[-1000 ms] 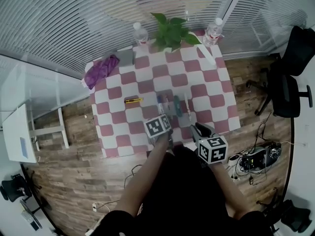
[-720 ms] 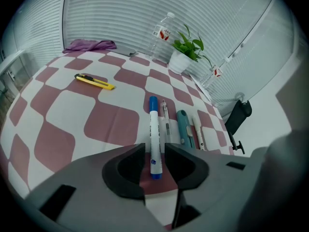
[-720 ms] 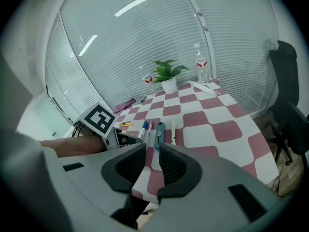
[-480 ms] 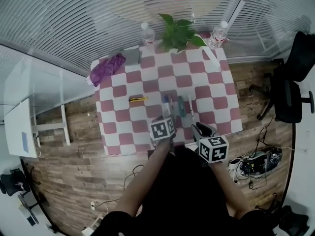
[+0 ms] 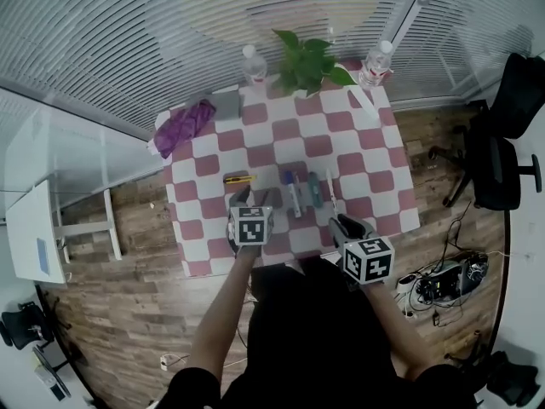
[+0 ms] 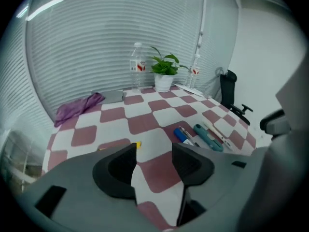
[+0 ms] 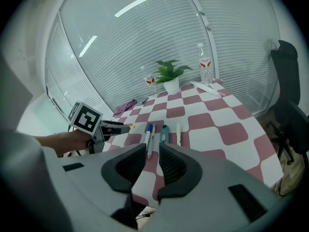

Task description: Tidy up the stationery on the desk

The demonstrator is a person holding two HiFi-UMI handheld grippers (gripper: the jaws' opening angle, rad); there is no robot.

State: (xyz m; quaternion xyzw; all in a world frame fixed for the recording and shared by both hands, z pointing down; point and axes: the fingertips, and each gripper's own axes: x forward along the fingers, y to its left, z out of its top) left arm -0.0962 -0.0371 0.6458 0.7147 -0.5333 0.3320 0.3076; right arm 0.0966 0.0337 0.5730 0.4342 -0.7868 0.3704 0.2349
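Head view: checkered desk (image 5: 358,156), red and white squares.

Stationery, near half of desk:
- Four pieces lie side by side right of centre: blue-capped marker (image 5: 288,179), slim pen (image 5: 295,199), teal cutter (image 5: 315,189), white pen (image 5: 330,192), each running near-to-far.
- A yellow pen-shaped tool (image 5: 239,178) lies apart to their left, crosswise.

Far edge: purple cloth (image 5: 181,124) at the left corner with a grey flat item (image 5: 225,102) beside it, a potted plant (image 5: 306,58) in the middle, and a water bottle (image 5: 254,65) on each side of the plant.

Left claw (image 5: 252,198):
- Over the near-left part of the desk, just near of the yellow tool.
- Jaws wide apart and have just been opening.
- Left gripper view shows only tablecloth between them.

Right claw (image 5: 344,223):
- At the near edge, on the near side of the row.
- Jaws stand a narrow gap apart, clamped on nothing.
- Right gripper view shows the slim pen lying on the desk beyond the gap.
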